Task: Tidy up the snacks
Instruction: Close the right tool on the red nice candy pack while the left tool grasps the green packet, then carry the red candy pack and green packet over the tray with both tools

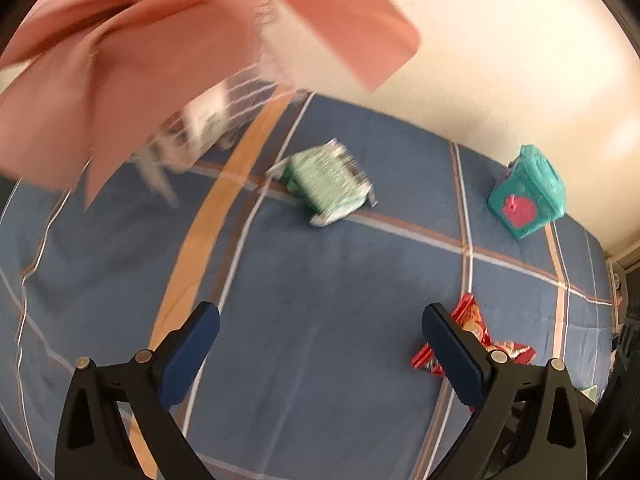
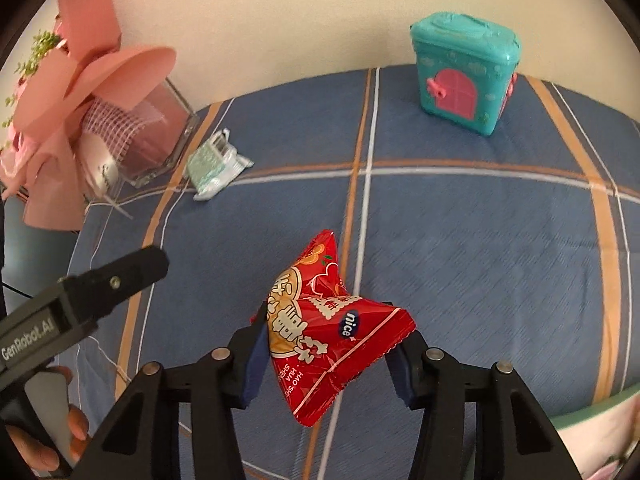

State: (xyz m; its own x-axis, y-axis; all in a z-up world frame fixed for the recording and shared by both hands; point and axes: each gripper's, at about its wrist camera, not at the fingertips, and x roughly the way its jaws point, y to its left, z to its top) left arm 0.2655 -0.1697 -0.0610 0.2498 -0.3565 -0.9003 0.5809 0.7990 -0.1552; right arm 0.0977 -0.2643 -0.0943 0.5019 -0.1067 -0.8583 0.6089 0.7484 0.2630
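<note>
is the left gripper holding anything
No, the left gripper has its jaws wide apart with only the blue checked cloth showing between them.

Black hand-held gripper (image 2: 328, 360), blue pads (image 2: 256, 364), silver rivets, white label.

In the left wrist view the pink paper wrapping (image 1: 160, 60) is smeared by motion blur and cut off by the upper left edge; the clear box (image 1: 192, 136) beneath it is barely made out. The red snack packet (image 1: 472, 324) is partly hidden behind a claw finger (image 1: 456, 356). Print on the green packet (image 1: 328, 184) is too blurred to be read.
</note>
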